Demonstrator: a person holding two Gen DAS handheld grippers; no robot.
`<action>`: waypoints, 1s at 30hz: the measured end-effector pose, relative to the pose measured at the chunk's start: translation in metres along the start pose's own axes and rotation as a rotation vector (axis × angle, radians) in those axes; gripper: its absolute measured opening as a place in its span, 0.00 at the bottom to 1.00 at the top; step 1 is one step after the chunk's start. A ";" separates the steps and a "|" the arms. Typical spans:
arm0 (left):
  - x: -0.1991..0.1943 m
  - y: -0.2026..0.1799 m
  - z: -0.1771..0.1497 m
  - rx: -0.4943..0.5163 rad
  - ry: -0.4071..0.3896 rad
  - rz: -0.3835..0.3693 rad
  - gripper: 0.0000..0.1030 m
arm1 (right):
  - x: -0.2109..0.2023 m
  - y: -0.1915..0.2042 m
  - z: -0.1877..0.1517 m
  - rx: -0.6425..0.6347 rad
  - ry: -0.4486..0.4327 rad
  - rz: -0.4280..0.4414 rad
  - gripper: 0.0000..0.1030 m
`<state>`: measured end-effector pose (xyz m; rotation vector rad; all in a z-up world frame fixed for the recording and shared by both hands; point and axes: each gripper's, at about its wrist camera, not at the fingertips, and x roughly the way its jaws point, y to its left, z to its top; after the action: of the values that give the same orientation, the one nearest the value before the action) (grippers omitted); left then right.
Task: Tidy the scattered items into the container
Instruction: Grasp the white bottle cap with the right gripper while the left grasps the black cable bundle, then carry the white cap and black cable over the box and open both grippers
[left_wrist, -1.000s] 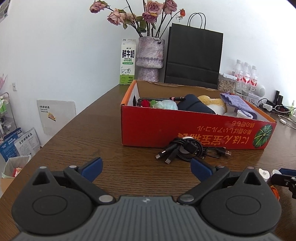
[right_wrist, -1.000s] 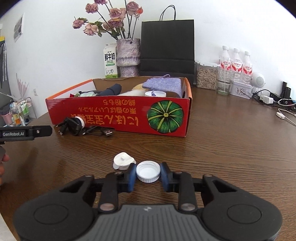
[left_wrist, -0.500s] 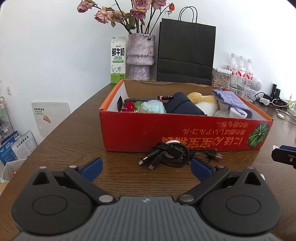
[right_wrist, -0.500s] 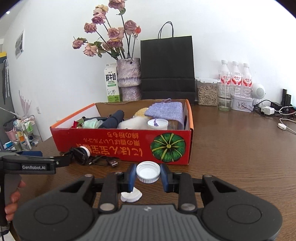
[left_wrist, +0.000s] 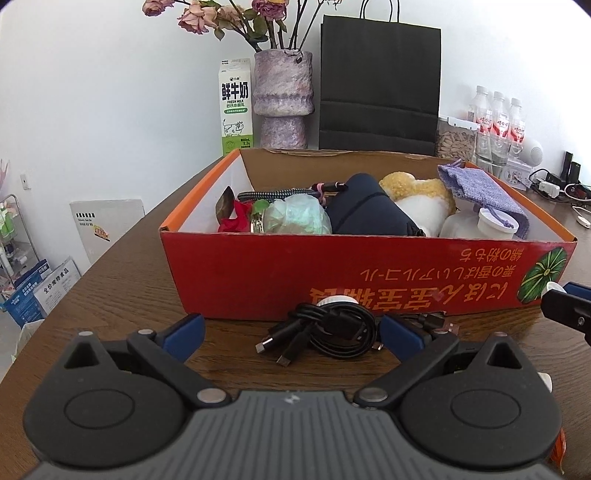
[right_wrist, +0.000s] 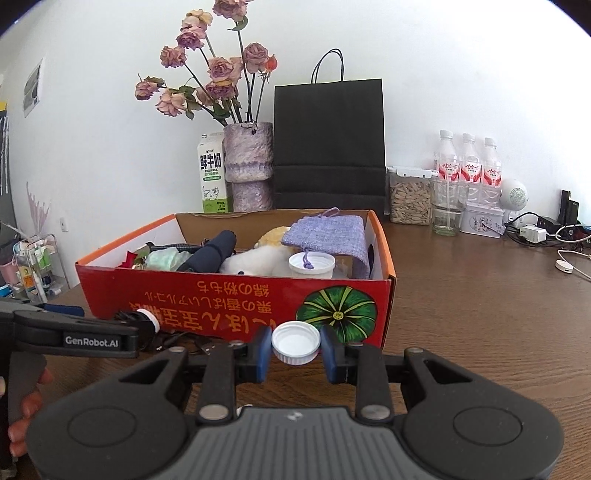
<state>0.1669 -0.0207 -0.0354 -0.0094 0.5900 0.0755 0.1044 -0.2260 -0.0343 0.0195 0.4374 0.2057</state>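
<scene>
Right wrist: round ribbed white cap, cardboard box.

flower tops cut off by frame, cable bundle partly behind left gripper

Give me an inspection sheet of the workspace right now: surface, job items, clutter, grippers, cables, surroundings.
Surface: wooden table, bare at right.
Job's things: red box holds a purple pouch, plush toy, dark roll and white jar. A white cap is off the table.
Clutter: milk carton, vase, black bag, bottles, all behind the box.
Grippers: right gripper shut on the cap, in front of the box; left gripper open, aimed at the cable bundle.
Cables: black cable bundle lies on the table against the box front; chargers far right.
Surroundings: white wall, a rack at left.
</scene>
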 end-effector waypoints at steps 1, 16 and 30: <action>0.001 0.000 0.000 -0.003 0.003 0.003 1.00 | 0.000 0.000 -0.001 0.002 0.000 0.000 0.26; -0.011 0.000 -0.007 -0.011 -0.018 -0.092 0.52 | 0.000 0.006 -0.001 -0.025 0.003 -0.001 0.26; -0.032 0.008 -0.012 -0.026 -0.077 -0.118 0.50 | -0.001 0.006 -0.001 -0.031 -0.004 -0.007 0.26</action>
<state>0.1331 -0.0155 -0.0270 -0.0661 0.5106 -0.0310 0.1018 -0.2201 -0.0343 -0.0120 0.4298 0.2060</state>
